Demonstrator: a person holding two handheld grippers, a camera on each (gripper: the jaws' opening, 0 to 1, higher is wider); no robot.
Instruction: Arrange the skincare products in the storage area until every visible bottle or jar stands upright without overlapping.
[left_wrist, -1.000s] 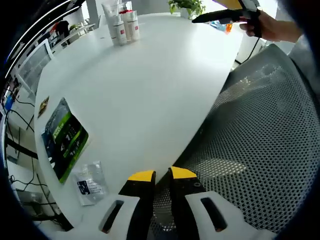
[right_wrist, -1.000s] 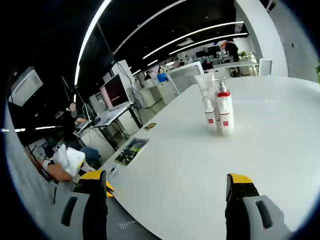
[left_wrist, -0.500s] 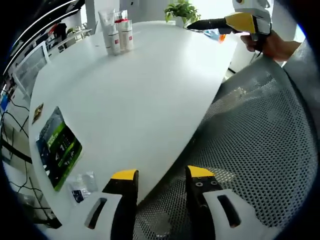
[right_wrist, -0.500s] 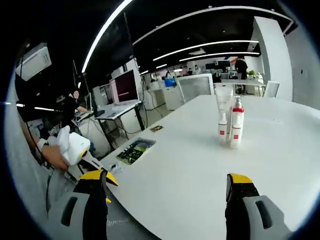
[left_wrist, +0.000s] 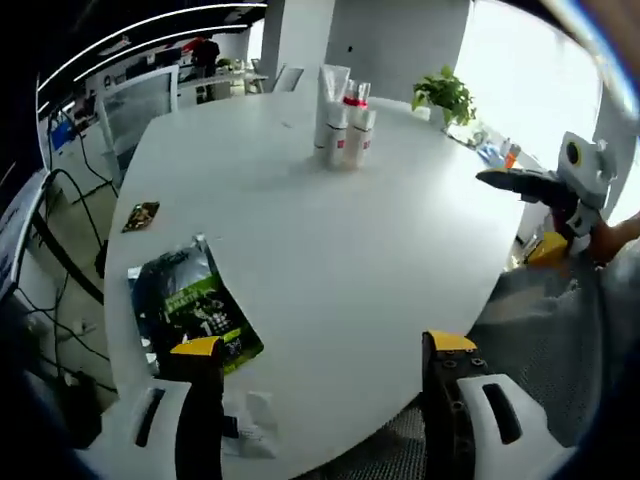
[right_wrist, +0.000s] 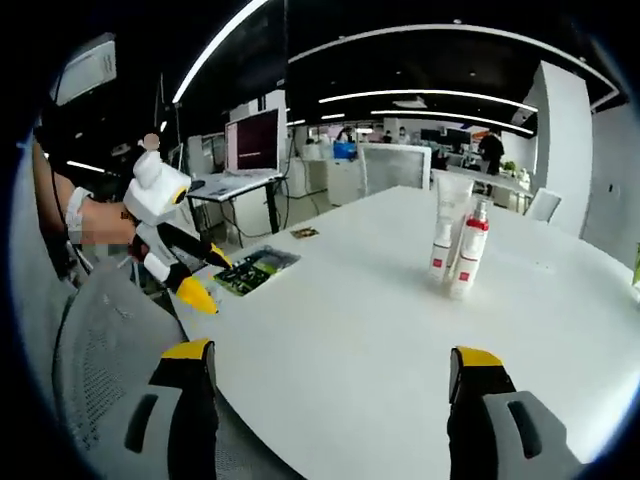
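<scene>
A tight cluster of skincare products stands upright on the far side of the white round table: a tall white tube and two small white bottles with red labels and caps. In the right gripper view the same cluster stands mid-table, tube behind the bottles. My left gripper is open over the near table edge, well short of them. My right gripper is open too, holding nothing. Each gripper appears in the other's view, right and left.
A green printed packet lies near the table's edge, with a small card beyond it and a clear packet nearer me. A potted plant stands at the far rim. A grey mesh chair back is close by.
My left gripper's jaws went from almost shut to wide open, and its view swung off the mesh chair onto the table. The right gripper's view panned; the left gripper is more fully in it.
</scene>
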